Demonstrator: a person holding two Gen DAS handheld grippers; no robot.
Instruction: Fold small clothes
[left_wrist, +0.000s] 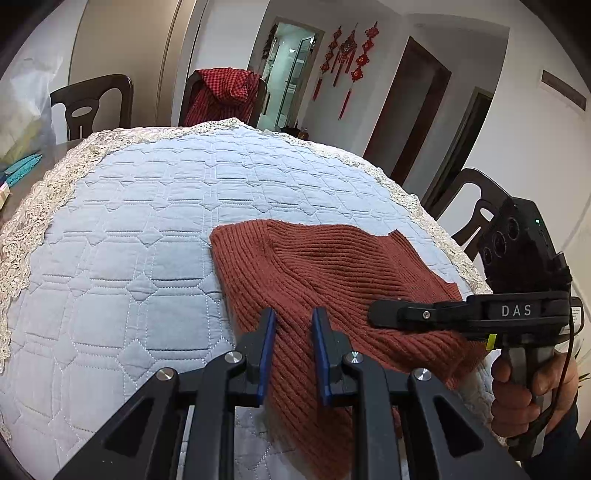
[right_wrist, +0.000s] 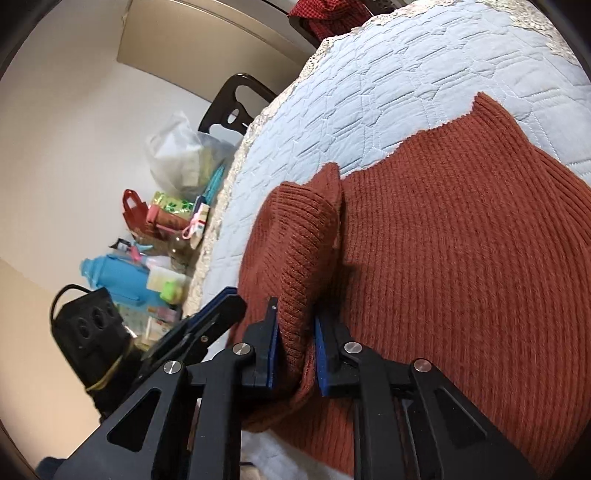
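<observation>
Sweater (left_wrist: 332, 266) flat on quilt (left_wrist: 129, 221), long axis toward right gripper (right_wrist: 295, 350), jaws gripping raised fold.

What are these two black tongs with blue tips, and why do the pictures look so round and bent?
No robot here: a person's hand works each tool. A wide-angle camera on each looks along its fingers, which bends the view. One picture comes from the left tongs, the other from the right tongs. A rust-red knitted garment lies on a pale blue quilted cover. The right tongs pinch a raised fold of it. The left tongs stand narrowly apart over the knit; whether they grip it is unclear.
</observation>
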